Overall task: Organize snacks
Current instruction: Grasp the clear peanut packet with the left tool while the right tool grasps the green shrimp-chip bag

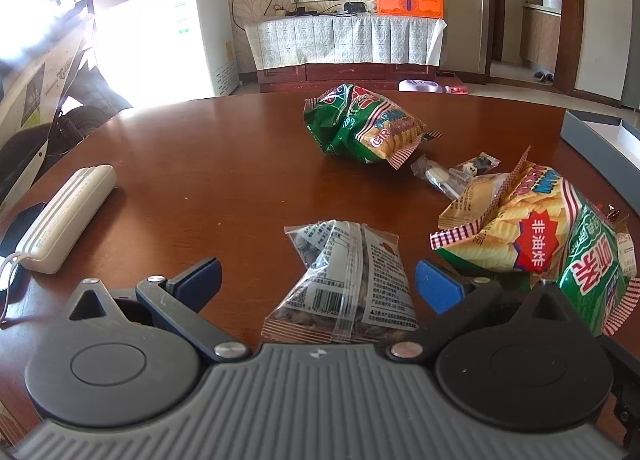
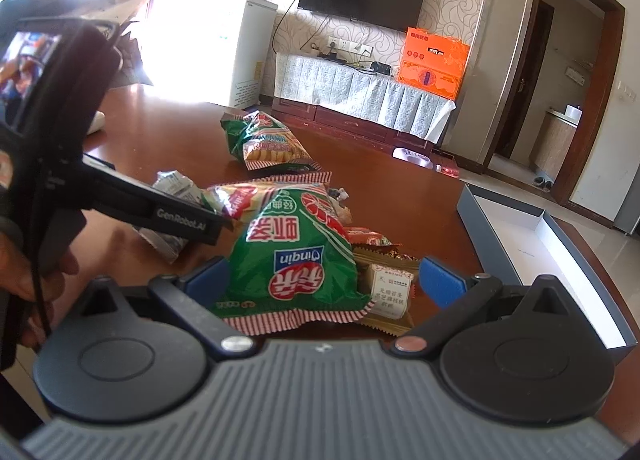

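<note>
Landmark taken: the grey-walled box (image 2: 520, 220) at the right edge of the brown table (image 1: 180, 180).

Left gripper (image 1: 318, 280): jaws spread wide, nothing held. A clear nut packet (image 1: 344, 284) lies on the table between the blue pads (image 1: 436, 286), touched by neither, well to the left of the box.

Right gripper (image 2: 324, 280): jaws likewise wide, nothing gripped. A green cracker bag (image 2: 288, 252) is framed between them, with a small gold-edged pastry packet (image 2: 390, 292) tucked just beside it on the box side.

A second green cracker bag (image 1: 360, 124) is seen farther across the table from the box; small clear-wrapped items (image 1: 452, 176) lie between the two bags.

Handling, as judged:
- Cracker bags: light, air-puffed, slick film, brittle contents. The crimped end seam is best pinched, not the belly.
- Nut packet: light, soft, crinkly, slippery. A grip across the twisted waist is favoured.
- Pastry packet: small and flat, best taken by an edge.

The box interior appears bare, as far as can be seen.
</note>
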`<state>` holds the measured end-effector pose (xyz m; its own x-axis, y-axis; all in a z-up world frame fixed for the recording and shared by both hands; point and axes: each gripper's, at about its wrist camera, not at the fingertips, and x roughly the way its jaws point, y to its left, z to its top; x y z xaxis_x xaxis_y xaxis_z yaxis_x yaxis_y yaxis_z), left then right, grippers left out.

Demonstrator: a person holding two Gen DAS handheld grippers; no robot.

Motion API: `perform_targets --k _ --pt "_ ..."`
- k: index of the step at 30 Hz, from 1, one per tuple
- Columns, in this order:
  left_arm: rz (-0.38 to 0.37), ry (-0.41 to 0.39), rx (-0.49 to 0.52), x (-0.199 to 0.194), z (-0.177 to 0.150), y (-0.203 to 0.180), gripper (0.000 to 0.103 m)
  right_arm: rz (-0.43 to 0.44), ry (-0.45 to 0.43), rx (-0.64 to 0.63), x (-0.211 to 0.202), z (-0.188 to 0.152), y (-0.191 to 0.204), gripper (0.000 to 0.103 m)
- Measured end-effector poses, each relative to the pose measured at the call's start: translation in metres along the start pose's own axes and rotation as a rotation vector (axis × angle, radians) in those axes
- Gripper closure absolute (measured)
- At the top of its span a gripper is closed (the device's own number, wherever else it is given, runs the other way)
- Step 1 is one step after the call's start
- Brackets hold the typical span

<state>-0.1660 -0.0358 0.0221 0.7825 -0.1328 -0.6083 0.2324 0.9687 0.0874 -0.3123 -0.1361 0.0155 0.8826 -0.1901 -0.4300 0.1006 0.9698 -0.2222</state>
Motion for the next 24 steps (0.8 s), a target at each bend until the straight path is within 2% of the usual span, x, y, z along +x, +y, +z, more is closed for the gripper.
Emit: perform_targets --k 6,14,24 --pt "0.018 0.004 0.015 0.005 -0.001 -0.005 0.0 0.002 -0.002 0.011 0.001 0.002 -0.004 0.0" --pt "-0.008 0.01 0.021 0.01 -0.002 -0.01 0.0 0.011 0.006 0.05 0.01 0.006 -0.009 0.0" --pt "-0.001 0.034 0.001 0.02 -0.003 -0.008 0.0 0.02 0.019 0.035 0.023 0.011 -0.002 0.0"
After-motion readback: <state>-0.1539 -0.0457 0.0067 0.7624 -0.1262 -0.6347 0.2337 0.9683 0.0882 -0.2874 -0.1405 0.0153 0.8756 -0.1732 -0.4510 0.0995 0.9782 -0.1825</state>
